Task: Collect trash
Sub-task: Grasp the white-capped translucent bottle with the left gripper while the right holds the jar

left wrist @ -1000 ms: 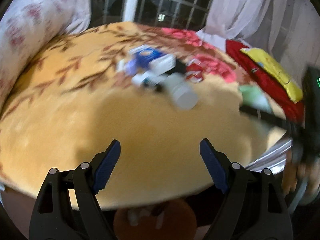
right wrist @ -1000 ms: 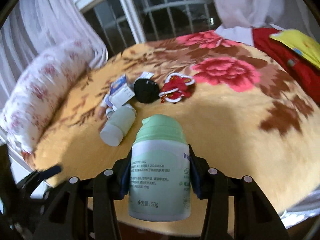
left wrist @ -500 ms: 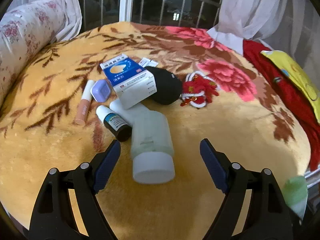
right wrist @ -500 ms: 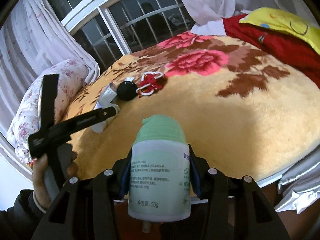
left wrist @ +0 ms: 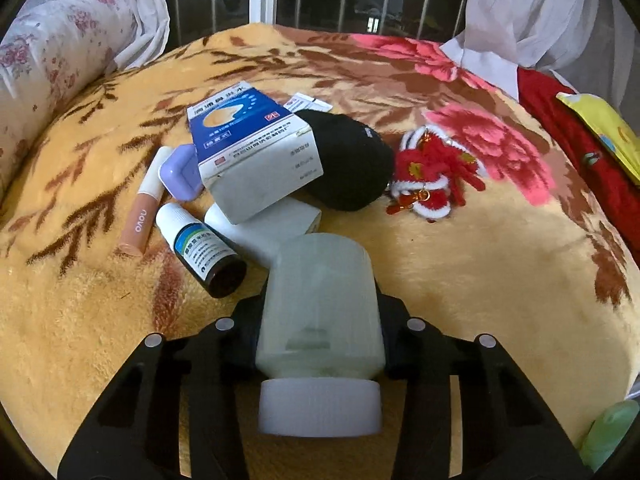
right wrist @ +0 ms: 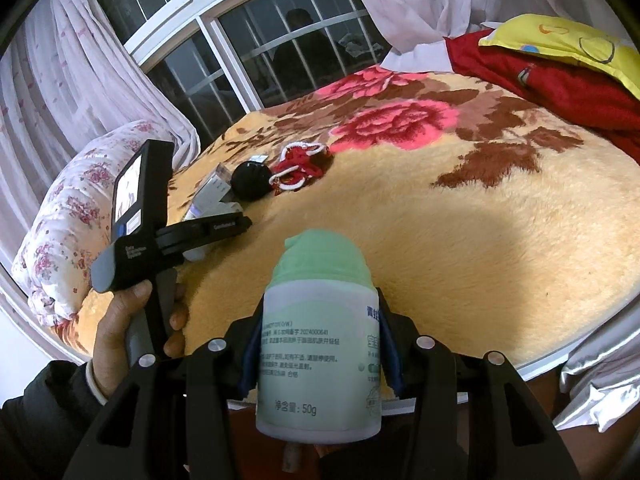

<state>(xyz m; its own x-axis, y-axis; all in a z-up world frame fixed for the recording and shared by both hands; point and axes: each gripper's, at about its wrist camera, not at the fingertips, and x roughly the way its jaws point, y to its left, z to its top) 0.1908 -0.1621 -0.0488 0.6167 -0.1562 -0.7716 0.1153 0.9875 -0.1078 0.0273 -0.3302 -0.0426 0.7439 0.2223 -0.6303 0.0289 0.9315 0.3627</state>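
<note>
Grippers clamp two white bottles [left wrist: 320, 316]

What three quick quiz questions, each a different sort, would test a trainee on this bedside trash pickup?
1. True or false: the right tool grips a green-capped bottle.
2. What lies between the left tool jaws? A) blue box B) frosted white-capped bottle C) red ornament
3. What does the blue box lean against?

Key: 1 true. 2 B, the frosted bottle; the jaws have just been closing on it. 3 The black pouch.
</note>
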